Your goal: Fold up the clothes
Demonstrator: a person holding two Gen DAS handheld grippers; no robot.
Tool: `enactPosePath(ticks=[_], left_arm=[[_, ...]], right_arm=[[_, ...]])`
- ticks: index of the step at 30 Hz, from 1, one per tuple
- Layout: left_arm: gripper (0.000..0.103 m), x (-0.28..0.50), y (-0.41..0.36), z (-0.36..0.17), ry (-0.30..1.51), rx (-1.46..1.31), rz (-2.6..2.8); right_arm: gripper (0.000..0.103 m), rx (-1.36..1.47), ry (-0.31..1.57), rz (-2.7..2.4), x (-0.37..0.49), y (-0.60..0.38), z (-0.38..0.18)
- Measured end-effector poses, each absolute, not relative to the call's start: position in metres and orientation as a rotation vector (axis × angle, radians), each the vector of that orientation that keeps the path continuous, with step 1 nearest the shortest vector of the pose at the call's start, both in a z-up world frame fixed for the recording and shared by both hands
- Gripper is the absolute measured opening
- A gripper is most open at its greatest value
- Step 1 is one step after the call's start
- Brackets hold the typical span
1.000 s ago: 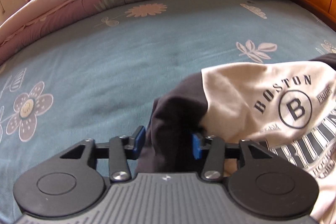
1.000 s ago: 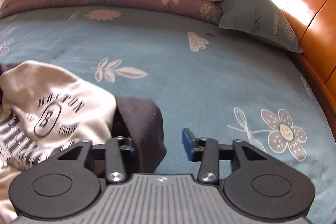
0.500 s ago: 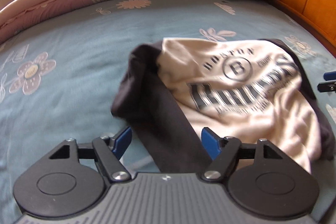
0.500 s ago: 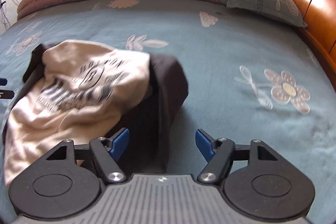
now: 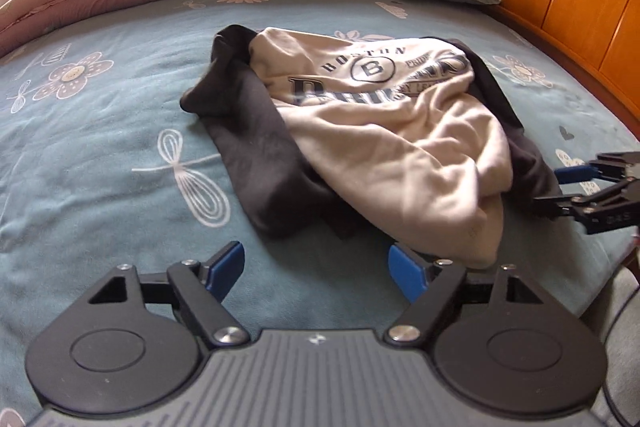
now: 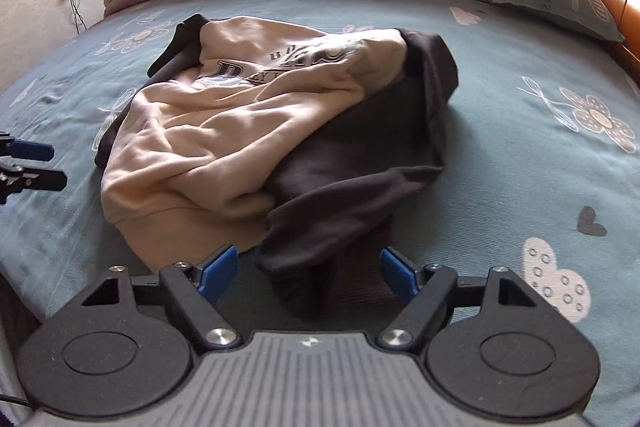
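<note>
Left wrist view shows both grippers, left (image 5: pixel 316 267) and right (image 5: pixel 560 187), fingers just spread wide and empty, beside the rumpled sweatshirt (image 5: pixel 384 131) on the bed (image 5: pixel 100 163); regrasping likely follows.

The right gripper (image 6: pixel 308 267), jaws just opened wide, hangs over a dark sleeve (image 6: pixel 332 227) of the crumpled cream sweatshirt (image 6: pixel 224 119) on the blue bedsheet (image 6: pixel 520 167), not gripping it.

The left gripper (image 5: pixel 316 267) hangs tilted downward, its blue-padded jaws spread wide after just opening, with nothing between them. The right gripper (image 6: pixel 310 269) points down at a like slant, its jaws also just opened and standing apart, the pads pressing on nothing. Each one shows at the edge of the other's view, side by side and well apart.
</note>
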State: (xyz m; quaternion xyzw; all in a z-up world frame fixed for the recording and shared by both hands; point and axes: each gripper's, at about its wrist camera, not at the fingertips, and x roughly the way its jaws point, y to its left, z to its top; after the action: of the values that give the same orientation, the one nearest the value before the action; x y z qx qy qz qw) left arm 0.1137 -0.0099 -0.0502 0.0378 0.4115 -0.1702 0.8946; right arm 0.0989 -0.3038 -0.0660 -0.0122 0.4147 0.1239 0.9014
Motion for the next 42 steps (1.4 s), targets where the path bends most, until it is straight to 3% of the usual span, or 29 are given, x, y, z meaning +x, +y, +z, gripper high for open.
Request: enactPosePath(ticks=[5,7,10,21,30,32,37,42], left_arm=[[0.080,0.108,-0.021,-0.046,0.844,0.088,-0.374],[0.080,0.109,-0.023,-0.043,0.838,0.088,-0.374],[0.080,0.112,-0.024,-0.041,0.836,0.077,-0.374],[0.081,0.121,-0.032,-0.042,0.848,0.085,-0.368],[0.081,0.131,-0.038,-0.041,0.856,0.090,-0.348],[0.081,0.133,-0.039,-0.042,0.860,0.089,-0.344],[0.081,0.135,-0.041,-0.041,0.866,0.098,-0.337],[0.082,0.138,-0.042,-0.039,0.864,0.104,-0.329]], right_arm=[[0.059,-0.108,0.864,0.227,0.109,-0.293,-0.084],[0.030,-0.143,0.851,0.218,0.107,-0.296,-0.082],[0.023,-0.152,0.811,0.194,0.106,-0.311,-0.065],[0.023,-0.139,0.772,-0.094,0.150,-0.432,-0.003],[0.024,0.041,0.860,-0.283,0.208,-0.561,0.010],[0.027,0.086,0.866,-0.323,0.220,-0.579,0.006],[0.053,0.167,0.854,-0.398,0.239,-0.603,-0.007],[0.053,0.234,0.849,-0.396,0.233,-0.614,-0.017]])
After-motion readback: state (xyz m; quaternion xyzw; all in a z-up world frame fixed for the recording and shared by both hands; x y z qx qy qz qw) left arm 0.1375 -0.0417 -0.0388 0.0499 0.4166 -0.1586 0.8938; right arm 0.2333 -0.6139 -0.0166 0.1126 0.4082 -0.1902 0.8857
